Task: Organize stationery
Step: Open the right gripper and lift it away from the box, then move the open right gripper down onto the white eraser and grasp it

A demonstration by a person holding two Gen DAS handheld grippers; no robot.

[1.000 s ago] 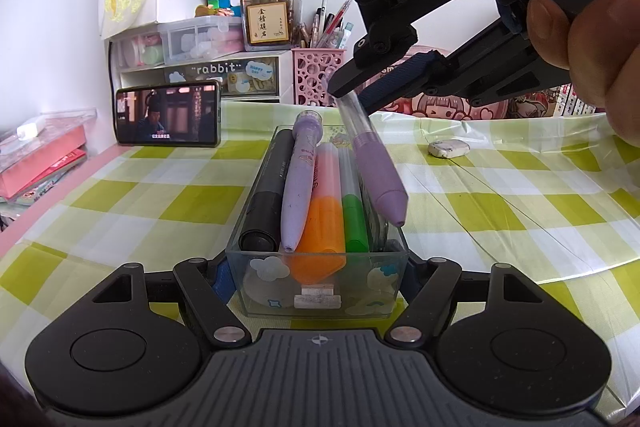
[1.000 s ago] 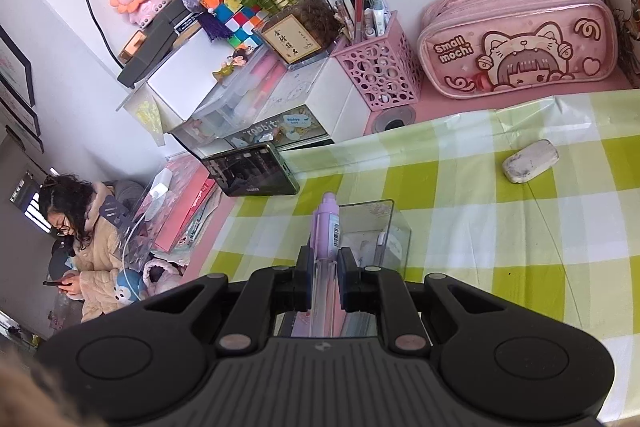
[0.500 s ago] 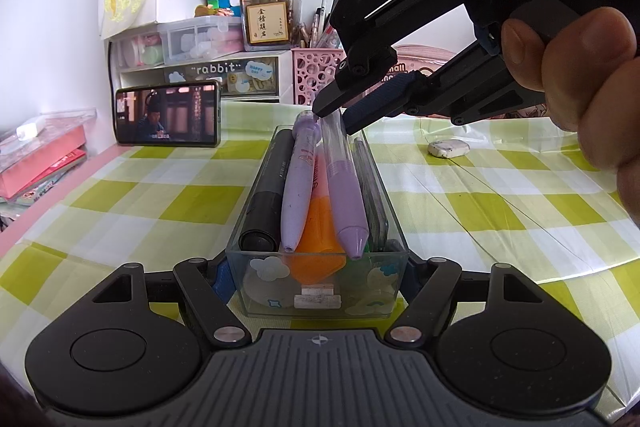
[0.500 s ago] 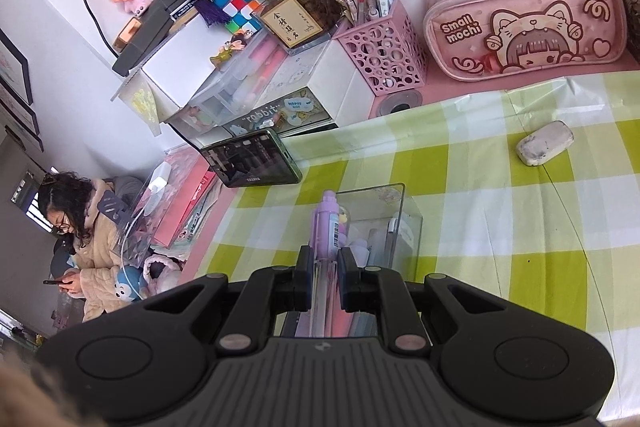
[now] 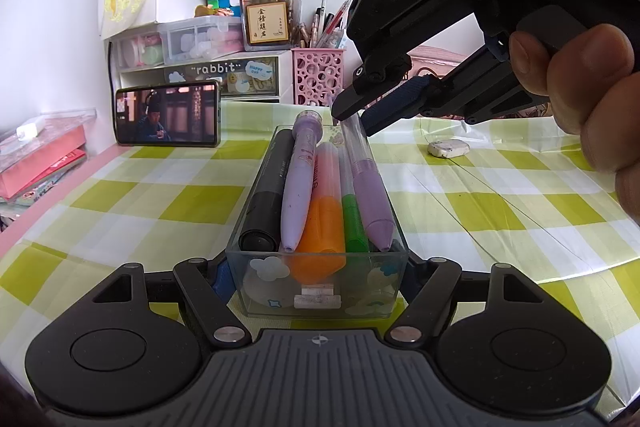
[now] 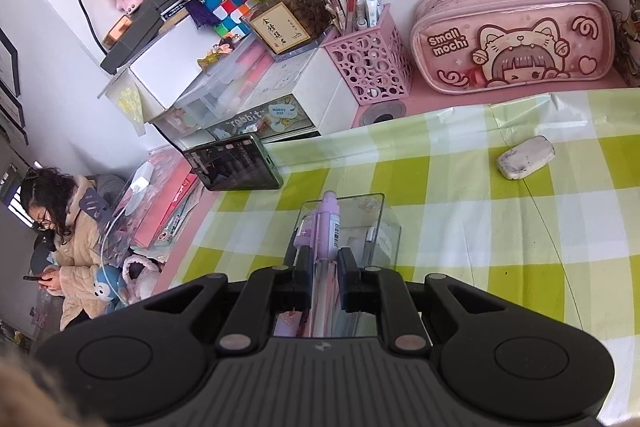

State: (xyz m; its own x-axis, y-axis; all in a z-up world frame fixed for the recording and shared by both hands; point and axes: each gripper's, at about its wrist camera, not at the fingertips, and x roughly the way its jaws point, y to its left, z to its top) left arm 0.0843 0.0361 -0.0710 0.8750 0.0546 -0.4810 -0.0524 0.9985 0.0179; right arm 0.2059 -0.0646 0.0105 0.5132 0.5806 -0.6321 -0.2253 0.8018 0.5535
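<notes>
A clear plastic box (image 5: 360, 293) stands on the green checked tablecloth, and my left gripper (image 5: 316, 281) is shut on its near end, one finger on each side wall. In it lie a black marker (image 5: 266, 203), a lilac pen (image 5: 298, 179), an orange highlighter (image 5: 322, 227) and a green marker (image 5: 354, 223). My right gripper (image 5: 356, 117) comes in from the upper right, shut on the clear back end of a second purple pen (image 5: 370, 199), which lies along the box's right side, tip toward me. In the right wrist view that pen (image 6: 330, 223) runs between the right gripper (image 6: 324, 267) fingers over the box (image 6: 386, 223).
A white eraser (image 5: 448, 148) lies on the cloth to the right. A phone (image 5: 168, 113) leans at the back left by drawer units. A pink pen holder (image 5: 318, 75) and pink pencil case (image 6: 512, 35) stand at the back. A seated person (image 6: 68, 227) is off the left edge.
The right gripper came down and leftward with the purple pen, which went from tilted above the box's right wall to lying inside it. The left gripper and box stayed still.
</notes>
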